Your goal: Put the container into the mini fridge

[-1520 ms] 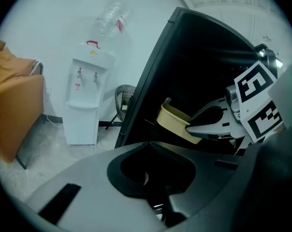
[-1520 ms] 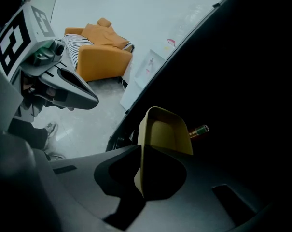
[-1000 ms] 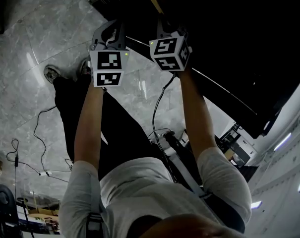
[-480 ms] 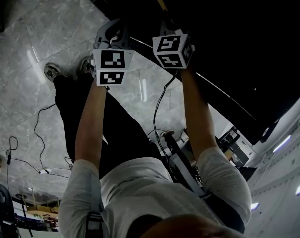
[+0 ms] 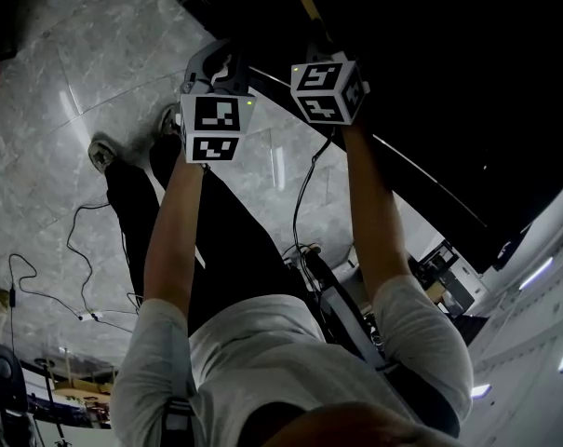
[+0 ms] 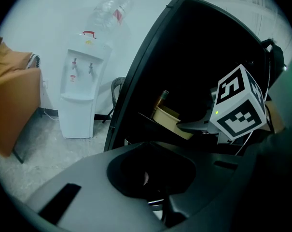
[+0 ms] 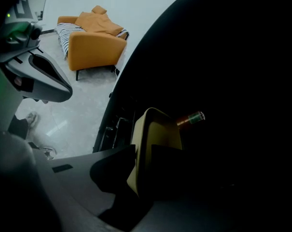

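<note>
Right gripper view looks into the dark mini fridge (image 6: 150, 66), where the right claw (image 7: 142, 154) straddles one side wall of the container (image 7: 158, 134), a pale yellow open tub. The claw's jaws have just been opening. One jaw stands outside the wall and one inside, and I judge the grip slackened rather than pressing. A bottle (image 7: 190, 119) with a green band lies just behind the tub, deeper in the dark.

Left gripper view shows the same tub from the side. It is inside the fridge on what looks like a dark shelf, with the right claw's marker cube close by. So the container seems already placed.

The left claw (image 6: 150, 180) sits in deep shadow. I see nothing between its jaws and cannot tell whether they are apart or together.

The tub looks like thin moulded plastic, so it is probably light and not fragile. Its wall is likely to flex if pinched hard, and the smooth surface could slide in the pads. Whether anything is inside cannot be seen. The upper rim of a side wall, where the plastic is stiffest, looks like the best hold, with one jaw in and one out. A tug from a dragging jaw could tip so light a tub.
</note>
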Available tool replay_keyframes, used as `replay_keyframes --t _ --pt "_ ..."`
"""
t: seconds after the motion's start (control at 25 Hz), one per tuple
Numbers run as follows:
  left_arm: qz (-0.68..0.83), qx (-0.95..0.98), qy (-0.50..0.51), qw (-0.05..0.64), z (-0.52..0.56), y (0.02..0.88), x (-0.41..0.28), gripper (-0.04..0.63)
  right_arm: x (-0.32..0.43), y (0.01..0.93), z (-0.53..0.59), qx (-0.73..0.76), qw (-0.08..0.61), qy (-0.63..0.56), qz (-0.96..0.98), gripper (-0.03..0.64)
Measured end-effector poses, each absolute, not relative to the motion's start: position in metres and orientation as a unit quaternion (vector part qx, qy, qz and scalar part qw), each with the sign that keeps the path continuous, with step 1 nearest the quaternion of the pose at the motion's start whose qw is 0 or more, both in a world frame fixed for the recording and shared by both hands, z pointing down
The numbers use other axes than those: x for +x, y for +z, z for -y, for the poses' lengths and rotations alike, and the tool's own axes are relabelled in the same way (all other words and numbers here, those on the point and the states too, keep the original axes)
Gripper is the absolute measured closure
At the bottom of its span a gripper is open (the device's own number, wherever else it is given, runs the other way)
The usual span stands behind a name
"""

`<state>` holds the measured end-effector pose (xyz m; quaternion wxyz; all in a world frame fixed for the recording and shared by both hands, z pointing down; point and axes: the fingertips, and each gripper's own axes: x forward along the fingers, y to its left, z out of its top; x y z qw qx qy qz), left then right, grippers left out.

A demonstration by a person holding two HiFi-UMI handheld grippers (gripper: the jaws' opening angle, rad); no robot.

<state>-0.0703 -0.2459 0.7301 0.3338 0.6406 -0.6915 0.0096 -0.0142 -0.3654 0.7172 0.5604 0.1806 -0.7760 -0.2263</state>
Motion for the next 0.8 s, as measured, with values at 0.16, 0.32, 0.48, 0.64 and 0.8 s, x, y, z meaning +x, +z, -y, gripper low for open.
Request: replay_keyframes --t 0.16,0.32,0.48,0.64,0.8 --pt "0.694 0.643 0.019 0.323 0.235 0.720 -0.073 0.583 -0.019 0.705 0.365 0.189 0.542 -0.237 0.784 0.476" --pt "0.689 0.644 0.019 0.333 0.214 0.711 -0.074 0.583 -0.028 0.679 0.345 0.203 0.513 -0.240 0.799 0.474" --pt "0.690 0.647 0.029 0.323 0.192 0.694 -0.086 0.583 -0.047 0.657 0.309 0.227 0.452 -0.184 0.843 0.476" --pt "0.696 0.653 0.043 0.295 0.168 0.663 -0.106 0.583 -0.071 0.634 0.265 0.244 0.391 -0.142 0.876 0.536" --pt "0.701 0.663 0.053 0.257 0.145 0.626 -0.123 0.583 -0.085 0.607 0.221 0.253 0.347 -0.090 0.899 0.568"
